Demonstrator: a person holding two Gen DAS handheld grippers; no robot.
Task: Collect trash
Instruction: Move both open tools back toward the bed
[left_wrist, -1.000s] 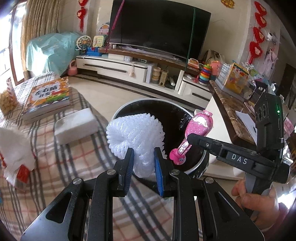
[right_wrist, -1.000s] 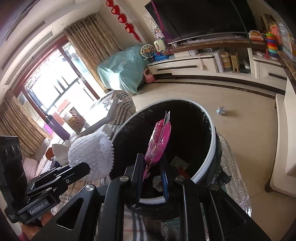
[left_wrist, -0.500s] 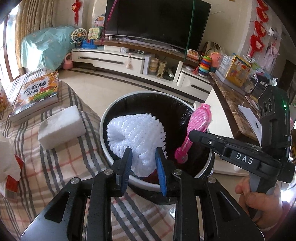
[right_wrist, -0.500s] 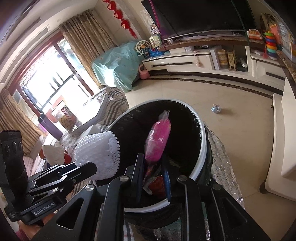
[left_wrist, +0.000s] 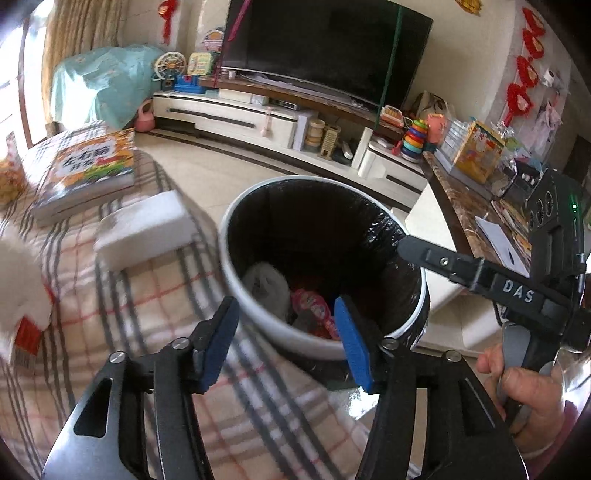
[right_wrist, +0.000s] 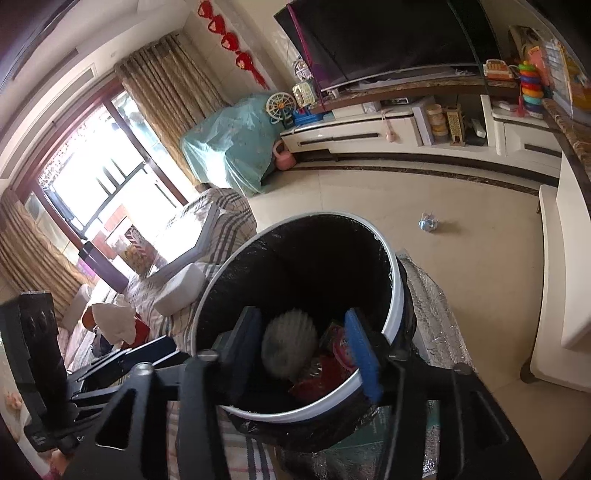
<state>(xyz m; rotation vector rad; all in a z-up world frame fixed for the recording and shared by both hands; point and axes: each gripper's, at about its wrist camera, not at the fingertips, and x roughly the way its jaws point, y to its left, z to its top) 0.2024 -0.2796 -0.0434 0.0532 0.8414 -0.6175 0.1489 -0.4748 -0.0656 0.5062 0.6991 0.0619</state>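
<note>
Both pieces you held have dropped: the white foam net and pink wrapper lie in the bin, lower centre. Your left claw and right claw gape wide, empty; pulling back carelessly could snag the black liner and tip it

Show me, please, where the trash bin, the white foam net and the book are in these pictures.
trash bin (left_wrist: 236, 258): left wrist view, on its white outer wall at the left.
white foam net (right_wrist: 290, 341): right wrist view, on its ribbed top, inside the bin.
book (left_wrist: 92, 162): left wrist view, on the middle of its orange cover.
</note>
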